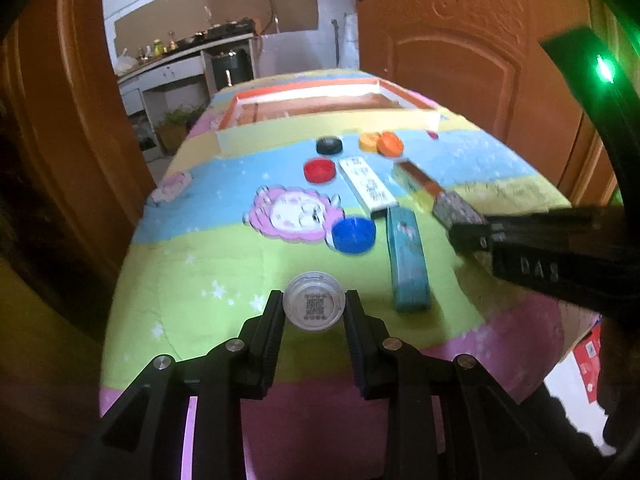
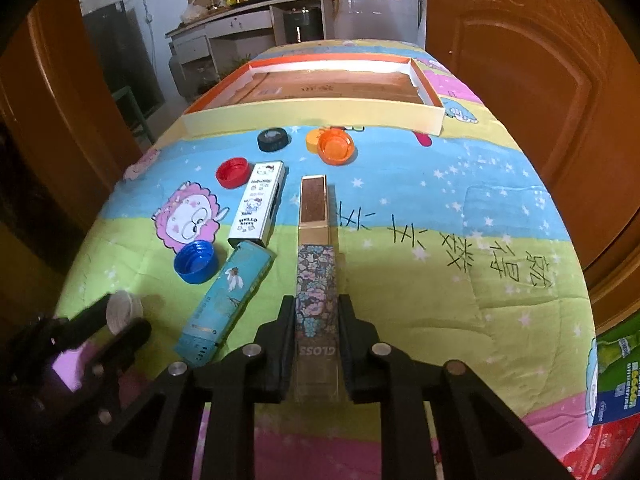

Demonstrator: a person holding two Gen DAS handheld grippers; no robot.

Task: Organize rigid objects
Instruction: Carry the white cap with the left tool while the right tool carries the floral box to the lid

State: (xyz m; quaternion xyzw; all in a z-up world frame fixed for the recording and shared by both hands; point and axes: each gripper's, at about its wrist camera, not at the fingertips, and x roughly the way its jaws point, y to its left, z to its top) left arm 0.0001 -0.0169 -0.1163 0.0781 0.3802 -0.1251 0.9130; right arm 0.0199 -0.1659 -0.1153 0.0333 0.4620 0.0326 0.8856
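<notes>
Nearest to me, the left gripper (image 1: 314,306) has its fingers (image 1: 272,320) clenched on a clear bottle cap (image 1: 314,304) with a printed code square on its top; the cap sits low over the lime-green band of the cartoon-print quilt (image 1: 200,264) that covers the worktop. Beside it, the right gripper (image 2: 316,320) grasps a long floral-patterned box (image 2: 314,276) marked "GLOSS" at its near end, its fingers (image 2: 286,328) pressed against both long sides. The box runs straight away from the gripper, its far part brown with a gold edge, resting along the quilt.

Just left of that box lies a teal carton (image 2: 226,296) with a white flower, angled on the green band. A blue bottle cap (image 2: 196,262), open side up, sits near the carton's far end. Beyond the carton, almost touching its far corner, a white Hello Kitty box (image 2: 258,202) lies flat, and a red bottle cap (image 2: 232,172) rests just beside the white box's far left corner. A pink cartoon sheep printed on the quilt shows to the left of these.

Farther on, a black bottle cap (image 2: 273,139) stands alone on the blue band. To its right an orange bottle cap (image 2: 336,146) lies open side up, overlapping a yellow bottle cap (image 2: 312,138) behind it.

Behind the caps a shallow cardboard tray (image 2: 312,120) with orange outer walls stretches across the quilt, its brown floor bare as far as I can see. Brown wooden doors (image 2: 540,92) flank the scene, and a kitchen counter with bottles shows through the opening beyond.
</notes>
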